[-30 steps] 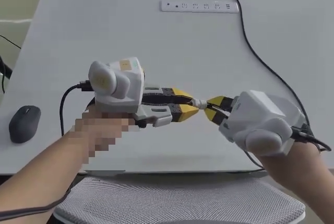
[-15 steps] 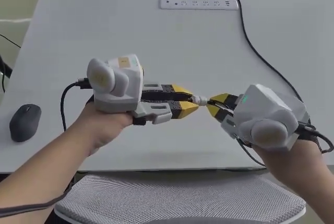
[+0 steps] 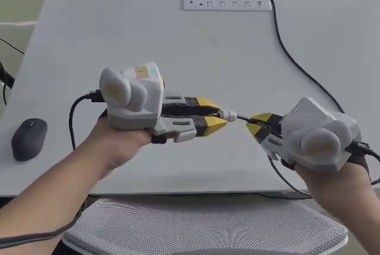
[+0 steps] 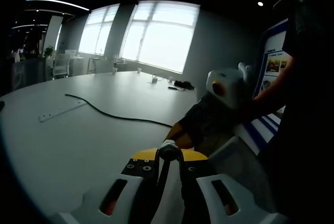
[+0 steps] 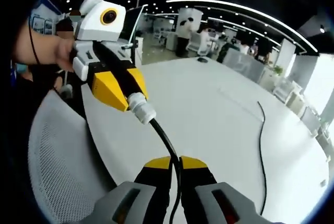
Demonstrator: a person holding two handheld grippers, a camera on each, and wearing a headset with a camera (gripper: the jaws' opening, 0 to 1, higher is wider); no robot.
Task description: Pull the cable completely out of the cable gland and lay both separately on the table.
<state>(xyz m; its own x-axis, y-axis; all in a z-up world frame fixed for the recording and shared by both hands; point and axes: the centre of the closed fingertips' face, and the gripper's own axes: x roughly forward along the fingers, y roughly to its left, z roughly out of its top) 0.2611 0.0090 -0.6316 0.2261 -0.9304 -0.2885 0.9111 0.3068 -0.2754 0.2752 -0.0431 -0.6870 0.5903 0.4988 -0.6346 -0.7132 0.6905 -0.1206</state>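
A white cable gland (image 3: 227, 115) sticks out from the tips of my left gripper (image 3: 218, 119), which is shut on it above the table's front edge. A black cable (image 3: 242, 119) runs out of the gland to my right gripper (image 3: 256, 122), which is shut on the cable a short way to the right. In the right gripper view the gland (image 5: 141, 107) sits at the yellow tips of the other gripper and the cable (image 5: 166, 139) leads down between my own jaws (image 5: 175, 163). The gland's end (image 4: 169, 149) shows between the jaws in the left gripper view.
A white power strip (image 3: 227, 5) lies at the far side of the white table (image 3: 154, 41). A long black cord (image 3: 297, 65) runs from the back toward the right. A dark mouse (image 3: 28, 139) sits at the left edge. A grey mesh chair (image 3: 196, 228) is below.
My right gripper has moved right, away from the left one, and more black cable now shows between the gland and the right jaws. The left gripper has stayed in place.
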